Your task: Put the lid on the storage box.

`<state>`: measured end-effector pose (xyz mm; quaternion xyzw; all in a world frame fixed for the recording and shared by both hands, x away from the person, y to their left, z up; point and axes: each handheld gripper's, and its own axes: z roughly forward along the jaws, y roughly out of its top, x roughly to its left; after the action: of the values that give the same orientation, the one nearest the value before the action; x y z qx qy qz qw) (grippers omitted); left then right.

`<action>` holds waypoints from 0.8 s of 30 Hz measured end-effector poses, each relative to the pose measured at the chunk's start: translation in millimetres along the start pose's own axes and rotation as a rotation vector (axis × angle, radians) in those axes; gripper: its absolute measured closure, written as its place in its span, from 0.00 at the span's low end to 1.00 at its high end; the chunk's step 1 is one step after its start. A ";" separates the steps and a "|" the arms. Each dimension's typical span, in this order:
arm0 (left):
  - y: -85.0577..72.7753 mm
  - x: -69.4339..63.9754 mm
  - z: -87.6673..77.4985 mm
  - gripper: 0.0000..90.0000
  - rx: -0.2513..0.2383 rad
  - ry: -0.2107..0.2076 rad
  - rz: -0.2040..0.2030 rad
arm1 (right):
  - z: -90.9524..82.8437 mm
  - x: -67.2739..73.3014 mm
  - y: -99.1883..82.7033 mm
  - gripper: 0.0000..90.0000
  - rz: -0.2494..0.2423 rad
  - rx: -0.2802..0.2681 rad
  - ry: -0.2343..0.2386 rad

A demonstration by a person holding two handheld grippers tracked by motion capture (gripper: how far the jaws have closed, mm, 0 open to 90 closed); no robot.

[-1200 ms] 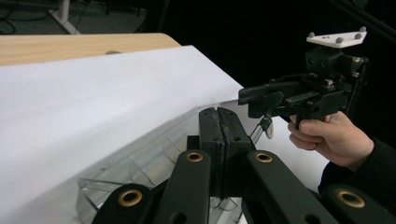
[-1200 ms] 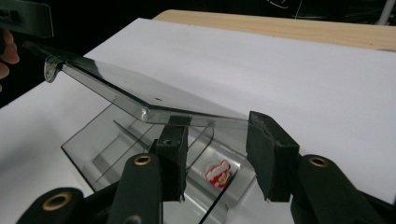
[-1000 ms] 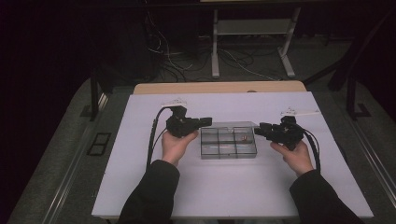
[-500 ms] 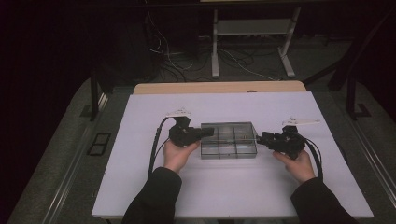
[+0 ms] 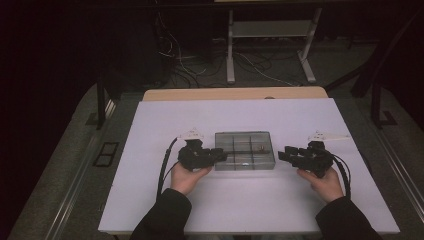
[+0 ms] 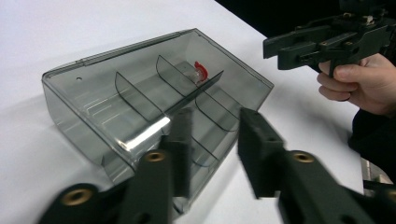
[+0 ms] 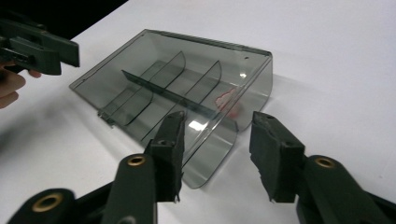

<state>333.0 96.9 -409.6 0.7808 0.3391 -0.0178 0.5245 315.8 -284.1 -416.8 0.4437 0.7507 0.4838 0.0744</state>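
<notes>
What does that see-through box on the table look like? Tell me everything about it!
The box looks like smoky grey clear plastic with rounded corners. It lies flat near the middle of the white table. One long divider and shorter cross walls split it into small compartments. One compartment holds a small red-and-pale thing; the others look empty. The left tool is at its left end, jaws apart, one jaw over the rim. The right tool waits just off its right end.

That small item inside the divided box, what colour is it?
Red, with a pale part beside it; the small item in the smoky-grey divided box shows best in the left gripper view.
</notes>
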 end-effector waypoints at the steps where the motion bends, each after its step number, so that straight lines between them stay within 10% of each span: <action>1: -1.4 -0.9 -1.5 0.61 0.002 0.004 0.004 | -1.1 1.4 -0.4 0.56 -0.004 -0.001 0.004; 14: -16.3 -11.2 -20.4 0.07 0.008 0.072 0.029 | -15.9 13.7 -10.6 0.01 -0.043 0.048 0.024; 24: -36.8 -19.1 -40.8 0.00 0.003 0.106 0.043 | -28.8 19.6 -26.1 0.01 -0.041 0.051 0.045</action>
<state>284.7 129.2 -413.6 0.7885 0.3494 0.0342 0.5050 273.1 -292.3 -416.3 0.4190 0.7733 0.4725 0.0563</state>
